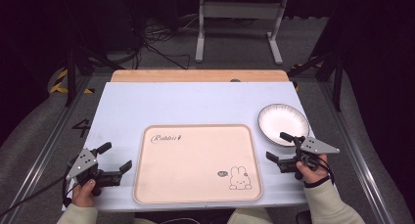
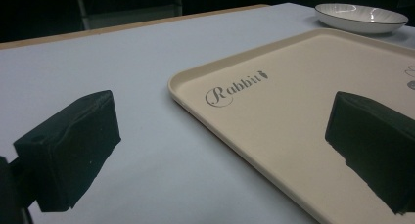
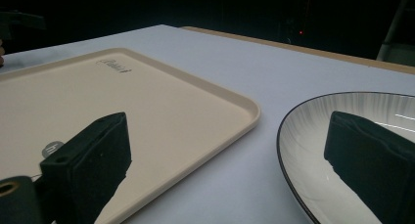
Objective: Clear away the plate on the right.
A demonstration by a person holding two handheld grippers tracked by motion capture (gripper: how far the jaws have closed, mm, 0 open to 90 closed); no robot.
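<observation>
While both hands hover low, we see the left gripper [image 1: 116, 156] spread wide beside the beige rectangular plastic tray [image 1: 197, 163] on the pale blue bench [image 1: 195, 104], nothing held. Our right gripper [image 1: 280, 146] is also spread, empty, at the near rim of the white black-rimmed ceramic plate [image 1: 283, 123].

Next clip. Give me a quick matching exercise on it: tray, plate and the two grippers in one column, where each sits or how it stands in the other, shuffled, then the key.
1. tray
2. plate
3. left gripper
4. right gripper

A. open, beside the tray's left edge
B. middle of the table, rabbit drawing in one corner
C. right of the tray, white with a dark rim
D. open, close to the plate

Pairs: 1-B, 2-C, 3-A, 4-D
</observation>
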